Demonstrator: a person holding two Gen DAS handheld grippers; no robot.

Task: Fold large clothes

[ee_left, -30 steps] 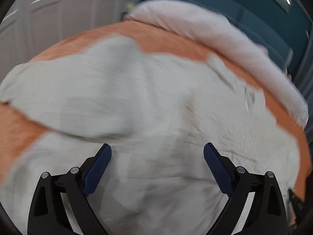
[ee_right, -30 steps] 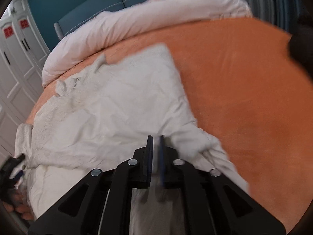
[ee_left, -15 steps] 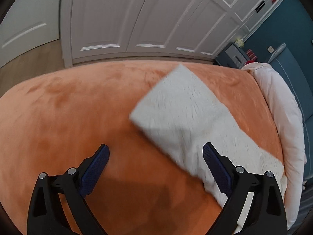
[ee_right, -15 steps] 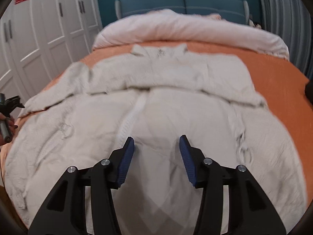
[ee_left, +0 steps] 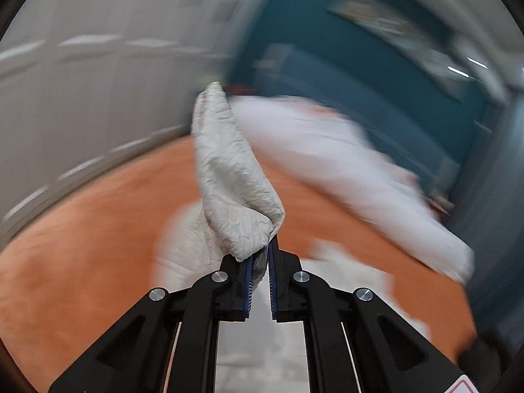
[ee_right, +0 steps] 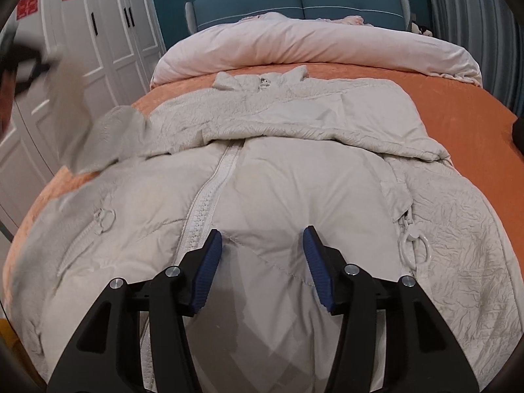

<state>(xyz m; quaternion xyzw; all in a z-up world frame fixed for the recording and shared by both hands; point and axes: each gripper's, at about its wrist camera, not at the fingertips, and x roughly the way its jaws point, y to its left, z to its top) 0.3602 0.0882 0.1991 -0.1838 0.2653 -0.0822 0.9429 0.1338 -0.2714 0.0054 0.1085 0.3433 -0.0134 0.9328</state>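
A pale grey padded jacket (ee_right: 294, 180) lies spread face up on the orange bed cover (ee_right: 458, 114), its front zip running down the middle. My left gripper (ee_left: 260, 252) is shut on the cuff end of the jacket's sleeve (ee_left: 229, 177), which is lifted off the bed. In the right wrist view that raised sleeve (ee_right: 82, 124) is a blur at the left. My right gripper (ee_right: 262, 232) hovers over the jacket's lower front, beside the zip. Its jaws are opening, the pads pressing on nothing and the jacket lying under them.
A rolled pink duvet (ee_right: 311, 42) lies across the head of the bed in front of a teal headboard (ee_right: 294, 0). White wardrobe doors (ee_right: 108, 32) stand along the left side. Ring zip pulls (ee_right: 416, 245) sit on the jacket's pockets.
The left gripper went from wide open to shut on the sleeve and lifted it. The right gripper came off the fabric, opened, and swung round over the jacket's front.
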